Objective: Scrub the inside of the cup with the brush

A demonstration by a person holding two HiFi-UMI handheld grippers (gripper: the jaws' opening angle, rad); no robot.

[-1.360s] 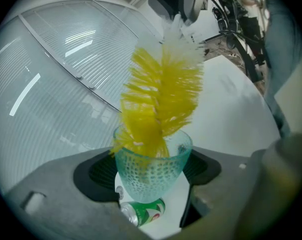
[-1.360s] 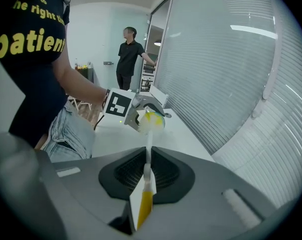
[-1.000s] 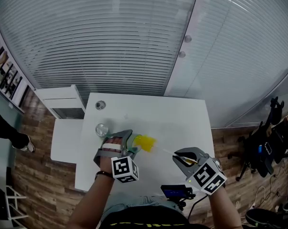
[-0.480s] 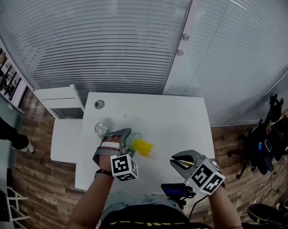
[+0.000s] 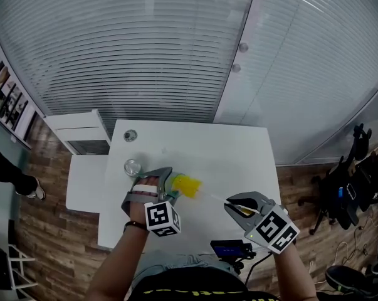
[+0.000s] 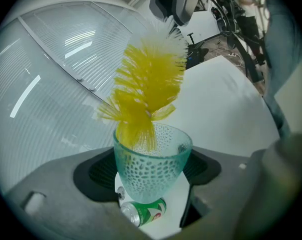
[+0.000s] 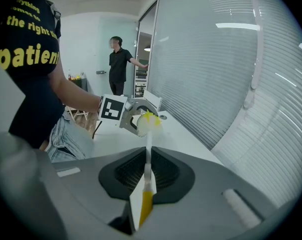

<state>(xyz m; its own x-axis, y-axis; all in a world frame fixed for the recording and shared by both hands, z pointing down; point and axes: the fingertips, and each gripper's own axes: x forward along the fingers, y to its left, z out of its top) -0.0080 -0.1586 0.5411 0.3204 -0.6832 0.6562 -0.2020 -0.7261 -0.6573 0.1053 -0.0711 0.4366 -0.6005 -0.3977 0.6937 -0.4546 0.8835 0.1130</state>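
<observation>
Yellow bottle brush (image 6: 149, 79) dipping into a bumpy green glass cup (image 6: 151, 159), one claw on each

Closest in, the right claw (image 7: 146, 170) is pinched narrow on the brush handle, a thin white stem with a yellow end. The head is a fat puff of yellow bristles. Only its lower tuft is past the rim, and most of it sits outside. The cup is see-through teal glass with a pebbly bubble pattern. The left claw (image 6: 153, 183) clamps it by the lower sides and holds it over the white worktop (image 5: 232, 152). The cup's base is hidden between the pads, and in the head view the claw covers nearly all of it. Past it, a green drink can (image 6: 143, 213) lies on its side, partly cut off.
</observation>
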